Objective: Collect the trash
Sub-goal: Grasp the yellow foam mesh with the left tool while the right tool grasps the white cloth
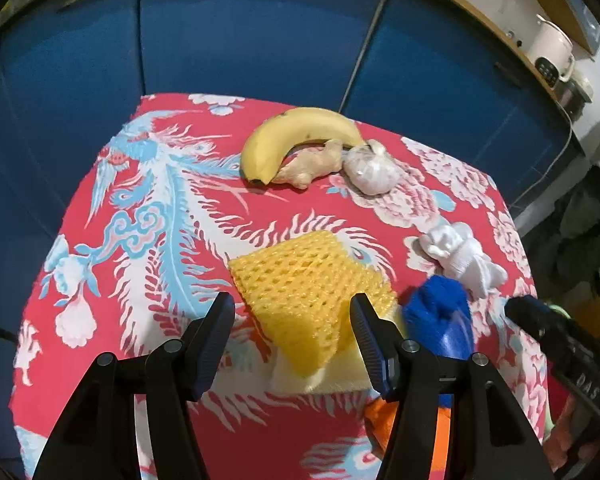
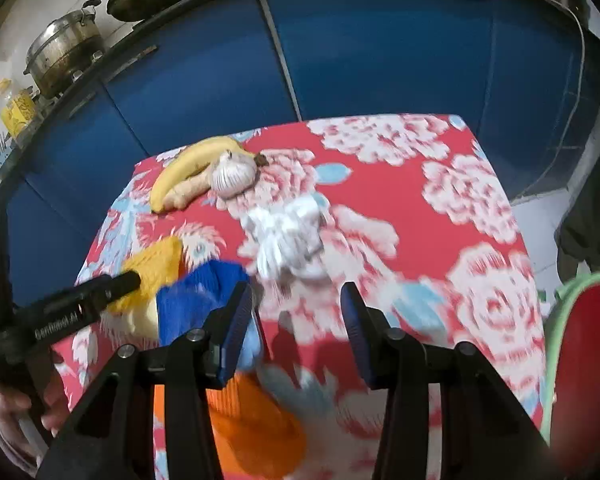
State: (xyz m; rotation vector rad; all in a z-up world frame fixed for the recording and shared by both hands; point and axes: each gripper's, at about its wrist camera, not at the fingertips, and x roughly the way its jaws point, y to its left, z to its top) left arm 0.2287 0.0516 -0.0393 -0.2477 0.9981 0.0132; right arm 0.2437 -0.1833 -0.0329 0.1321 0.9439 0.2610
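A yellow foam fruit net (image 1: 304, 284) lies on the red flowered tablecloth (image 1: 148, 280), just ahead of my open, empty left gripper (image 1: 292, 320). A crumpled white tissue (image 1: 464, 256) lies to its right; in the right wrist view the tissue (image 2: 288, 240) is ahead of my open, empty right gripper (image 2: 296, 308). A blue and orange cloth item (image 1: 440, 320) lies between the net and the tissue; it also shows in the right wrist view (image 2: 196, 300). The net (image 2: 156, 276) shows at left there, with the left gripper (image 2: 112, 284) over it.
A banana (image 1: 296, 136), a ginger root (image 1: 312, 164) and a garlic bulb (image 1: 372, 168) lie at the table's far edge. Blue cabinets (image 1: 240, 40) stand behind. A red bin with a green rim (image 2: 580, 352) is at the right. Pots (image 2: 64, 52) sit on the counter.
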